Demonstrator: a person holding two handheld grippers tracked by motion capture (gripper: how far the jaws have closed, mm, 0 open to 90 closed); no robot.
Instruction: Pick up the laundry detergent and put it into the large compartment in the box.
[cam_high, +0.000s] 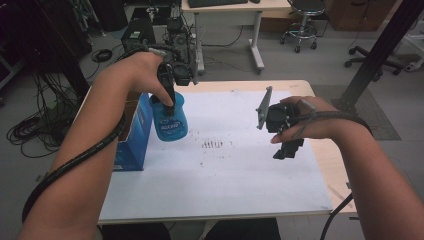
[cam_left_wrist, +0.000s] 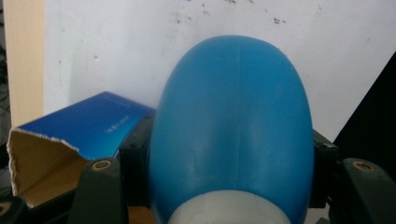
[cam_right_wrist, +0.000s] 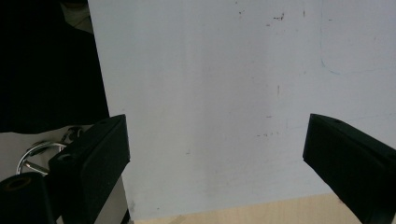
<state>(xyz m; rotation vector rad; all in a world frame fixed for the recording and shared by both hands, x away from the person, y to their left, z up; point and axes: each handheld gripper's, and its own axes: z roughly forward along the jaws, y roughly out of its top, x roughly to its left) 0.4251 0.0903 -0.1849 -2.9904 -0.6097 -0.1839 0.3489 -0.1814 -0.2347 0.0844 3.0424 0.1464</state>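
A blue plastic bottle (cam_high: 169, 119) with a white label hangs above the left part of the white sheet (cam_high: 225, 165), and my left gripper (cam_high: 168, 102) is shut on its upper part from above. In the left gripper view the bottle (cam_left_wrist: 233, 126) bulges between the two black jaws, its pale neck at the bottom edge. My right gripper (cam_high: 288, 147) hovers over the right side of the sheet, pointing down. Seen in the right gripper view, its fingers (cam_right_wrist: 98, 154) stand wide apart with nothing between them but the white sheet (cam_right_wrist: 210, 102).
An open blue carton (cam_high: 132, 132) stands at the table's left edge, just left of the bottle; its torn cardboard flap (cam_left_wrist: 42, 163) lies below the left gripper. Dark smudges (cam_high: 212, 145) mark the middle of the sheet. Beyond the table are cables, a desk and office chairs.
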